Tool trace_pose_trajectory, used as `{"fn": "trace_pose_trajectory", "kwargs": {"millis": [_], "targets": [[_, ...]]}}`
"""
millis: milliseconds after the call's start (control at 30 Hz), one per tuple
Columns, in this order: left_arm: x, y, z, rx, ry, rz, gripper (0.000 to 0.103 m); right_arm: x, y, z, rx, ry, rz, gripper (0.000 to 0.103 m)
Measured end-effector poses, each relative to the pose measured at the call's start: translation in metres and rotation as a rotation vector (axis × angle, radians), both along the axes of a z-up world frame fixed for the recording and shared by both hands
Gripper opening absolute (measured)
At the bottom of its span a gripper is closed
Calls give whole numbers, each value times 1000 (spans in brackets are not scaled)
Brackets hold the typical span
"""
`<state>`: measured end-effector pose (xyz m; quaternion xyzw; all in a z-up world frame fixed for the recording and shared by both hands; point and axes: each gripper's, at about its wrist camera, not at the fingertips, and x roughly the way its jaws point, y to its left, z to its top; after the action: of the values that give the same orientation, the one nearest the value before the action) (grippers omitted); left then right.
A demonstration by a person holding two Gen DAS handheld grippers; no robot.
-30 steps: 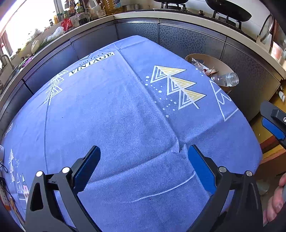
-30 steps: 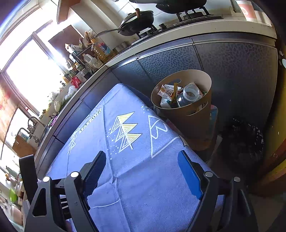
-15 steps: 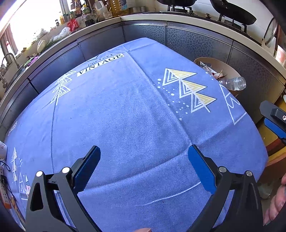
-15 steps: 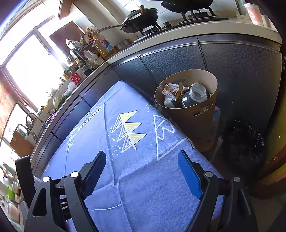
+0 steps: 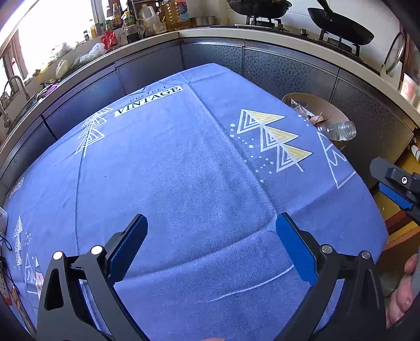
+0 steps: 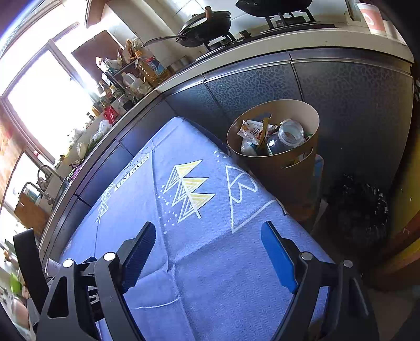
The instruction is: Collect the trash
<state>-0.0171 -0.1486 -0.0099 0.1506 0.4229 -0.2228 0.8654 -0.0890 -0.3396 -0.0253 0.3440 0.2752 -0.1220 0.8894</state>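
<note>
A brown round bin [image 6: 278,168] stands on the floor past the table's far right corner, holding crumpled wrappers [image 6: 252,131] and a clear plastic bottle [image 6: 286,136]. In the left wrist view the bin [image 5: 330,112] and bottle [image 5: 341,130] peek over the table edge. My left gripper [image 5: 211,228] hovers open above the blue tablecloth [image 5: 170,170], nothing between its fingers. My right gripper [image 6: 208,233] is open too, over the cloth's right end, well short of the bin. A tip of the right gripper shows at the left wrist view's right edge.
Dark kitchen cabinets [image 6: 262,84] with a light countertop run behind the table, carrying pans [image 6: 207,23], bottles [image 5: 147,18] and bags. A black trash bag [image 6: 359,209] lies on the floor right of the bin. A person's fingers [image 5: 404,291] show at the lower right.
The left wrist view has tilted up slightly, showing more of the counter and bin. The right gripper has barely shifted. Both stay open and empty.
</note>
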Motion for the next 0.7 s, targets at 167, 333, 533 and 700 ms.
{"fn": "trace_pose_trajectory", "kwargs": {"millis": [167, 333, 533, 700], "targets": [[-3, 3, 9, -27, -23, 4, 97, -4, 4, 4, -21, -9, -8, 82], [-4, 4, 14, -39, -41, 17, 97, -9, 6, 8, -44, -13, -17, 84], [-11, -1, 18, -27, -65, 1, 97, -18, 3, 8, -52, -15, -40, 84], [-11, -3, 16, -35, -42, -8, 97, -21, 1, 5, -41, -6, -45, 84]]}}
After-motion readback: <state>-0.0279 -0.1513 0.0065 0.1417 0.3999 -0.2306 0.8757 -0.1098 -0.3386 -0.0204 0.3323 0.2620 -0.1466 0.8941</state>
